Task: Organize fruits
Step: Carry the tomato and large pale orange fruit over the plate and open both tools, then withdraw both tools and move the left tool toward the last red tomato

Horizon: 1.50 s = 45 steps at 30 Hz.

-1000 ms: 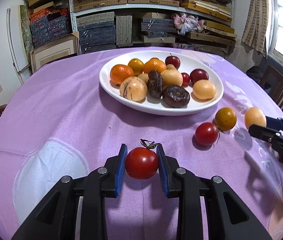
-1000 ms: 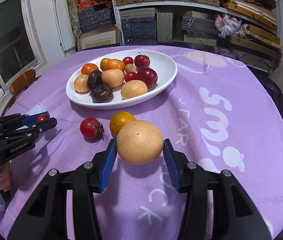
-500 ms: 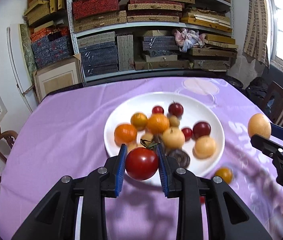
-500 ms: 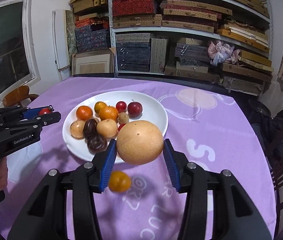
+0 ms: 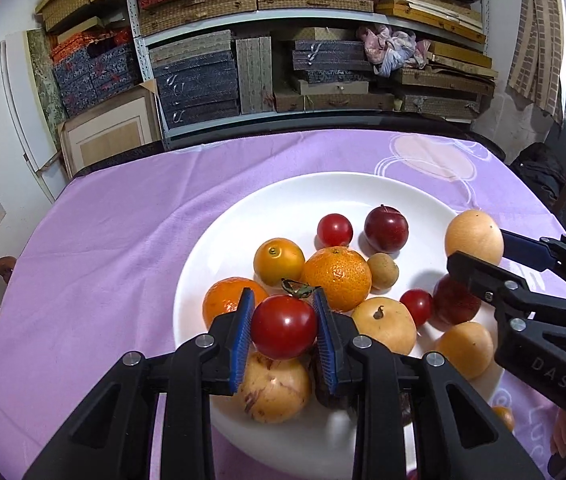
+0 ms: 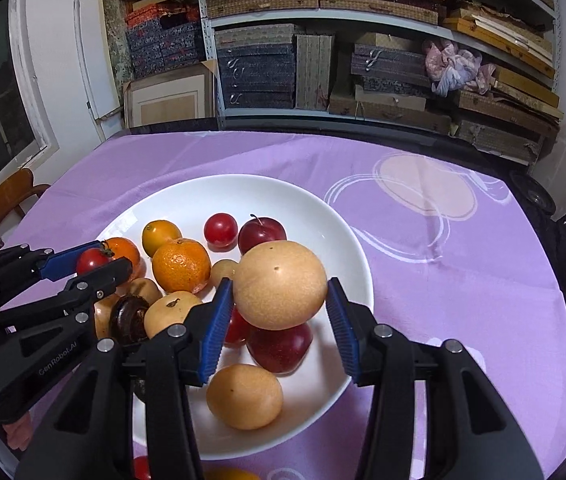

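Red tomato (image 5: 284, 327) and tan pear (image 6: 279, 285) held above fruit-filled white plate (image 5: 219, 248).

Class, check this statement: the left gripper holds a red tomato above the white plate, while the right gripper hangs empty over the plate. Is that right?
Not quite. The right gripper is not empty: the right wrist view shows it shut on a large tan pear above the white plate. The rest stands: the left gripper holds a red tomato above the plate.
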Motion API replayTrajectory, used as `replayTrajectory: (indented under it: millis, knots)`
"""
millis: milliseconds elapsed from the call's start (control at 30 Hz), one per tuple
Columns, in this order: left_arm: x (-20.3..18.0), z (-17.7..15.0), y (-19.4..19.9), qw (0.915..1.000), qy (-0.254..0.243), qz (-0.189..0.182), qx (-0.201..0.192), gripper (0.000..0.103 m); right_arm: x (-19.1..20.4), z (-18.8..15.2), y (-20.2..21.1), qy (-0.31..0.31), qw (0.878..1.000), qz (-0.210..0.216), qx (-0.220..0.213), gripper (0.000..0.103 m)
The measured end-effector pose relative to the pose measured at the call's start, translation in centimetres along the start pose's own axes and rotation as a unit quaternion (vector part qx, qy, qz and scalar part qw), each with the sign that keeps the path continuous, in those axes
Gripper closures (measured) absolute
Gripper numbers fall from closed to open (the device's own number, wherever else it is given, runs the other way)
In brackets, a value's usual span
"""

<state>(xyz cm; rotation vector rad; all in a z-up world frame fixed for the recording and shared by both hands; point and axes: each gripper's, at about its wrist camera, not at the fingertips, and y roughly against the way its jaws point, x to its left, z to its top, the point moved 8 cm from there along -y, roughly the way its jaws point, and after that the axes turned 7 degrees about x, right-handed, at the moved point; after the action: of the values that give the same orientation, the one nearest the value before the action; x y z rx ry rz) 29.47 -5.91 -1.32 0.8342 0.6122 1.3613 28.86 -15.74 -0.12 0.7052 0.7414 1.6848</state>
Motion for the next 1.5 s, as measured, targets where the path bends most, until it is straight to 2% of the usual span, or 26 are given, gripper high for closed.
replayTrajectory:
  millis: [200,467,533,700,767,833,900,1233,1433,1467,1500]
  knots:
    - [-0.6,0.0,-1.3,0.9997,-0.016,0.017,-0.008,0.073,-0.5,-0.3,-2.4,-0.007,1.000,0.007,0.018,0.056]
    - [-1.1,0.3,-1.5,0.9997,-0.015,0.014,-0.016,0.072,-1.0,-0.3,-3.5,-0.013,1.000,0.013,0.024,0.057]
    - [-1.0,0.2,-1.3,0.9996,-0.014,0.016,-0.020,0.065,-1.1,-0.2,-3.3,-0.012,1.000,0.012,0.020,0.056]
    - [-0.8,-0.3,0.2,0.9992,-0.013,0.020,-0.031,0.058,-1.1,-0.7,-1.4,-0.012,1.000,0.016,0.007,0.056]
    - [-0.6,-0.5,1.1,0.9990,-0.012,0.022,-0.037,0.055,-1.2,-1.2,-0.2,-0.012,1.000,0.017,0.000,0.052]
    - [-0.5,-0.8,2.0,0.9986,-0.012,0.025,-0.045,0.044,-1.3,-1.9,1.2,-0.011,1.000,0.016,-0.010,0.048]
    - [-0.4,-1.2,3.1,0.9978,-0.011,0.032,-0.056,0.039,-1.4,-2.9,2.6,-0.012,1.000,0.019,-0.017,0.045]
    - [-0.5,-3.9,7.6,0.9948,-0.014,0.048,-0.089,0.029,-2.6,-9.9,9.0,-0.037,0.997,0.037,-0.056,0.031]
    - [-2.0,-6.1,9.3,0.9937,-0.025,0.048,-0.098,0.028,-3.7,-13.0,10.1,-0.050,0.996,0.039,-0.065,0.029]
    - [-2.2,-6.5,9.3,0.9940,-0.025,0.046,-0.096,0.027,-3.9,-13.2,10.1,-0.053,0.996,0.040,-0.064,0.028]
    - [-2.5,-7.0,9.3,0.9943,-0.024,0.044,-0.094,0.021,-4.1,-13.4,10.0,-0.056,0.996,0.039,-0.064,0.027]
